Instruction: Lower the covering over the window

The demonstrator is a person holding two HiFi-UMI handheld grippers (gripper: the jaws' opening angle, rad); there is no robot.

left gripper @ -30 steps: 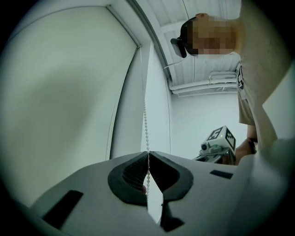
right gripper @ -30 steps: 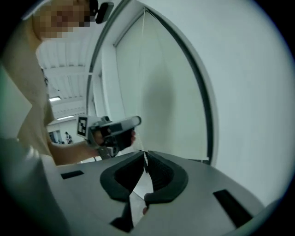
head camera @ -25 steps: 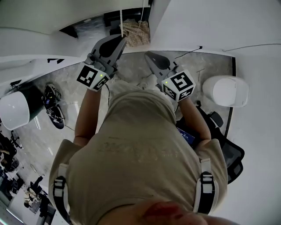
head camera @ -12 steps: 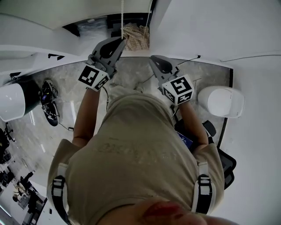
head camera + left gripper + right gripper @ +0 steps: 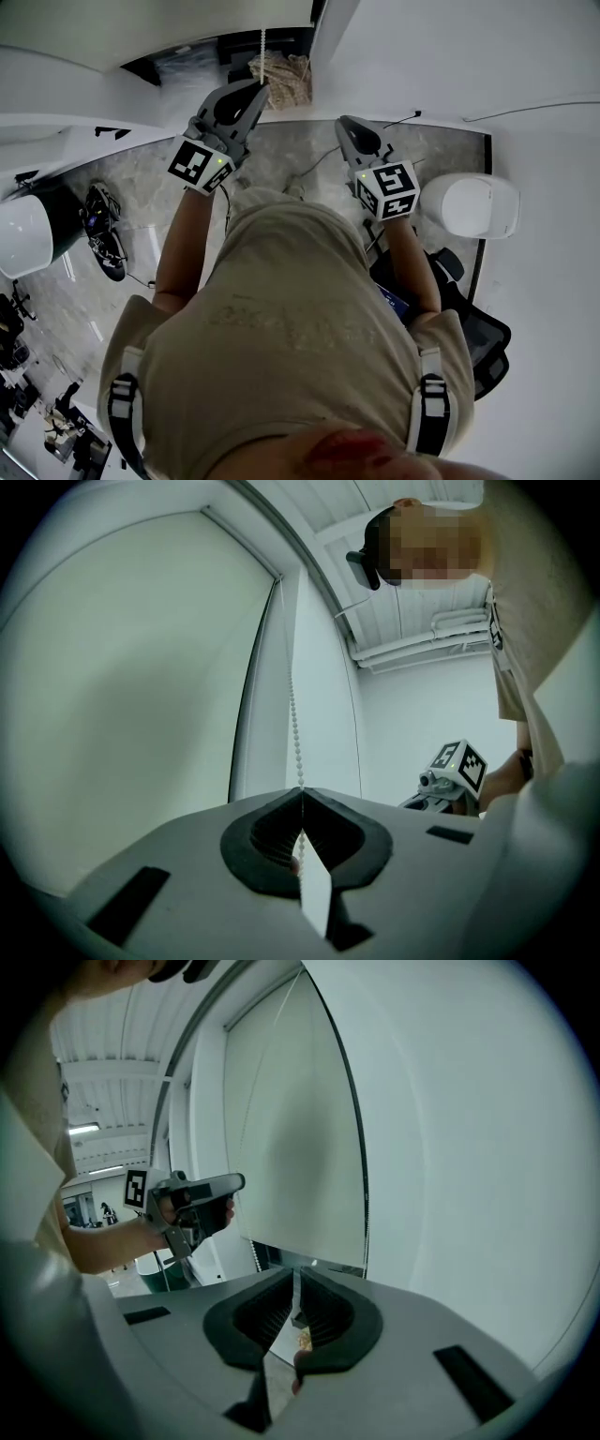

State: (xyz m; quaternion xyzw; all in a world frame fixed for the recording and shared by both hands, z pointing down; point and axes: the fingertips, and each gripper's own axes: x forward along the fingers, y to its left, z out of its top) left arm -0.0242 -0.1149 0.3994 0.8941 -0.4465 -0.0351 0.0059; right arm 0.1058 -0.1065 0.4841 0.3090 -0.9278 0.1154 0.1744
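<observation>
The pale roller blind covers most of the window, and its bottom bar hangs a little above the sill. A white bead chain drops beside the blind into the jaws of my left gripper, which is shut on it. The head view shows the same left gripper level at the bead chain. My right gripper is off to the right of the chain and tilted downward. Its jaws are closed to a thin slit with nothing between them.
Below on the marble floor are a tan heap under the window, a white rounded bin at the right, a black office chair, and a black object beside a green and white bin at the left.
The right gripper has drifted to the right and slightly down, away from the bead chain. The left gripper has stayed put, holding the chain.
</observation>
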